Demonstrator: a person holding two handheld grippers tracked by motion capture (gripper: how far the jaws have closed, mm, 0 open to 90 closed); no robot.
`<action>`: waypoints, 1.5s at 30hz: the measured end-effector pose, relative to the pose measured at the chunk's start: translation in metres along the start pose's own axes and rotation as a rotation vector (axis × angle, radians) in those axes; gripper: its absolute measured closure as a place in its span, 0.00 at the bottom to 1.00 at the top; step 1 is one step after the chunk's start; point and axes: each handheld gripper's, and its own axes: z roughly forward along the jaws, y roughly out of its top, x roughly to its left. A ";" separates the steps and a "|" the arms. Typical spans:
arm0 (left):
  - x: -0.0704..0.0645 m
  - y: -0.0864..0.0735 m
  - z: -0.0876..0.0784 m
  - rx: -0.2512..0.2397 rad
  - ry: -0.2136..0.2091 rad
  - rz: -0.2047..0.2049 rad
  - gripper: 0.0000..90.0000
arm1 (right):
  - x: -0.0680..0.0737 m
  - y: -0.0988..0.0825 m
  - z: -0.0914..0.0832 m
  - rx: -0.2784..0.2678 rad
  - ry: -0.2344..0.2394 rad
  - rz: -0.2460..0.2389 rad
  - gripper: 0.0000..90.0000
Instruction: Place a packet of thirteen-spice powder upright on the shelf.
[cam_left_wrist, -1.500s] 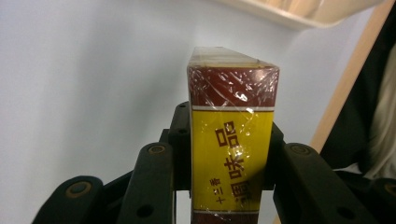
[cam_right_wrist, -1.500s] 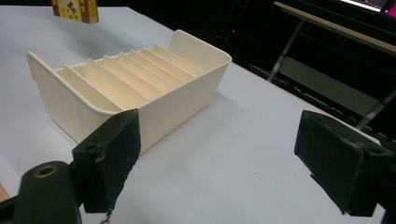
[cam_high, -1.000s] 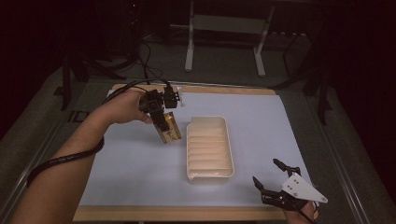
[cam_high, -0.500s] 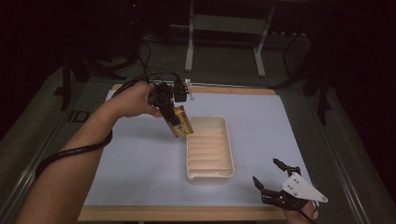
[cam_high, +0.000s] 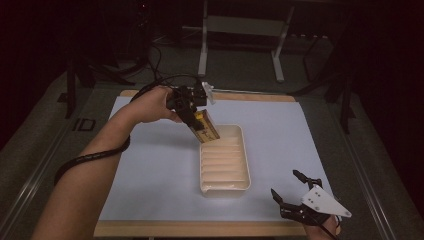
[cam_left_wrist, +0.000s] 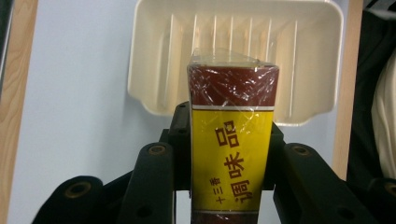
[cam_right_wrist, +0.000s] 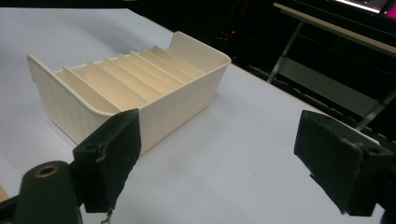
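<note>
Two grippers at work over a pale blue mat (cam_high: 150, 175) on the table. Left gripper (cam_high: 192, 111) clamped on a small box (cam_high: 206, 128), yellow and dark red, wrapped in clear film, printed characters on its face. Box held in the air, tilted, its lower end over the far end of the cream tray (cam_high: 224, 189). In the left gripper view the box (cam_left_wrist: 232, 140) stands straight up between the two black jaws, tray (cam_left_wrist: 159, 60) beyond it, slots empty.

Tray is ribbed into narrow slots running crosswise; seems each would take one such box on edge.

Right gripper (cam_high: 295, 192) rests near the table's front edge, jaws spread wide, nothing between them; tray (cam_right_wrist: 154, 100) close ahead in its own view.

Handling, as I judge it: box looks light and stiff, cardboard under shrink film. Film glossy, so likely slippery. Grip across the flat broad faces near the lower end, as now, leaves the upper end free to enter a slot. Squeeze too hard and thin walls could dent.
</note>
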 end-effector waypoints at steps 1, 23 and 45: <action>0.002 0.000 0.001 -0.009 0.006 0.002 0.76 | 0.000 0.000 0.000 0.000 0.000 0.000 0.16; 0.024 0.004 0.059 -0.080 0.001 0.042 0.76 | 0.000 0.000 0.000 0.008 0.008 -0.006 0.17; 0.025 0.002 0.079 -0.042 -0.007 0.062 0.76 | 0.001 0.000 -0.001 0.006 0.017 -0.002 0.17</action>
